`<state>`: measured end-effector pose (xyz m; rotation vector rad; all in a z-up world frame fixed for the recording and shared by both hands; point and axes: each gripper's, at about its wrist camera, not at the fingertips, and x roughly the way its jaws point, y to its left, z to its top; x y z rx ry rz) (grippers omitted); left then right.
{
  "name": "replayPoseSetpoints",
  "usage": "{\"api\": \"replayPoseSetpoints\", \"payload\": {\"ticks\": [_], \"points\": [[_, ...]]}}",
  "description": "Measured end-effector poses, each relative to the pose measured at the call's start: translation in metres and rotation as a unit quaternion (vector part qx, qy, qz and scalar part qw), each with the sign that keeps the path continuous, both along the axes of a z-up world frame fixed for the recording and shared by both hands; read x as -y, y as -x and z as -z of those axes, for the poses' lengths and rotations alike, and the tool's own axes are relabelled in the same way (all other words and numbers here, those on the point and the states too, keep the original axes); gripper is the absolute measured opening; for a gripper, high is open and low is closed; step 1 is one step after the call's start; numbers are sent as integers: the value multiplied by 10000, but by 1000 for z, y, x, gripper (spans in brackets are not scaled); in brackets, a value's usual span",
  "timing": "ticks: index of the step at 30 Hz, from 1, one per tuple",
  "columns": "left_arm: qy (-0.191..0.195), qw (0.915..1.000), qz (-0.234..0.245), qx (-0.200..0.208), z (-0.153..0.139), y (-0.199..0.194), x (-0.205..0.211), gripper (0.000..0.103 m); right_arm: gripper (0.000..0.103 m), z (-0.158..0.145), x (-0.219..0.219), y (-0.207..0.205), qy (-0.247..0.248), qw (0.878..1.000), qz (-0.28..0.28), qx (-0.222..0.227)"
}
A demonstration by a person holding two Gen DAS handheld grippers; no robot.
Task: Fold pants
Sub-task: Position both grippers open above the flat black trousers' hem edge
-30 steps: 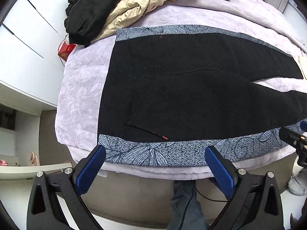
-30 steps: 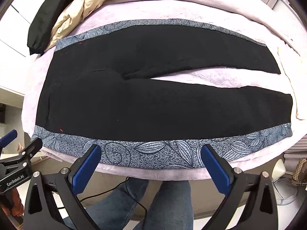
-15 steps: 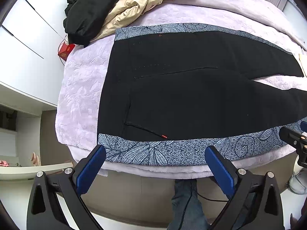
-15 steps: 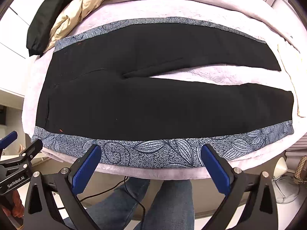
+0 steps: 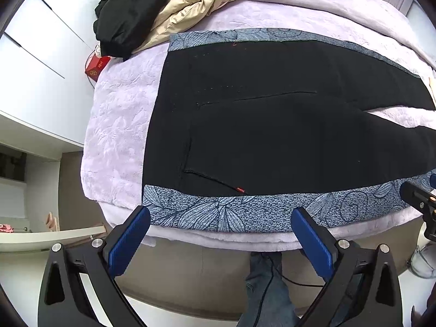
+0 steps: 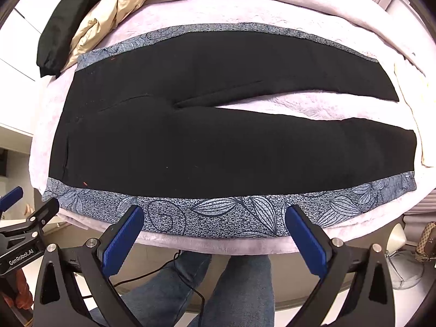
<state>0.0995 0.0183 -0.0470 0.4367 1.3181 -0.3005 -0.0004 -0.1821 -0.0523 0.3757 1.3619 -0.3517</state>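
A: How many pairs of pants point(image 6: 218, 141) lie on the bed point(image 6: 299, 8)?

B: One pair, black, spread flat on the lilac bedspread point(image 5: 120, 125). It has two legs, parted in a narrow V with bedspread showing between them, and two patterned blue-grey side bands: the near band point(image 6: 218, 215) runs along the bed's front edge, the far band point(image 6: 190, 31) along the opposite side. The waist end points to the left of both views, the two hems to the right.

A: And the grippers?

B: Two. The left gripper point(image 5: 220, 226) hangs at the bed's front edge by the waist end, its two blue pads point(image 5: 128, 241) spread wide, nothing between them. The right gripper point(image 6: 215, 226) sits further along the same edge, toward the legs, its two pads point(image 6: 122, 241) likewise released and bare. Neither touches the near band; each pad tip shows just at or before the band's lower edge.

A: Does each see the other?

B: Yes. The right gripper's tip shows at the right margin of the left wrist view point(image 5: 419, 199), and the left gripper's body shows at the left margin of the right wrist view point(image 6: 24, 234).

A: What else is on the bed?

B: Two other garments heaped at the far left corner: one black garment point(image 5: 128, 19) and one beige jacket point(image 5: 201, 2), well apart from the near band, the beige jacket reaching close to the far band's waist corner. One red box point(image 5: 96, 65) sits beside the bed. Two denim-clad legs point(image 6: 218, 286) stand below the edge.
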Motion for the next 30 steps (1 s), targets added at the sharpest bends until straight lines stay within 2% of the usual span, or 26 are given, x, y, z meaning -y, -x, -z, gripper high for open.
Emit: {"api": "replayPoseSetpoints", "payload": {"ticks": [15,30], "points": [[150,9995,-112,-244,5,0,-4,103,103,3,0,3,-2,10000,-10,-68],[96,9997,-133,-188,0,-3,-6,103,103,2,5,7,-192,9996,166,85]]}}
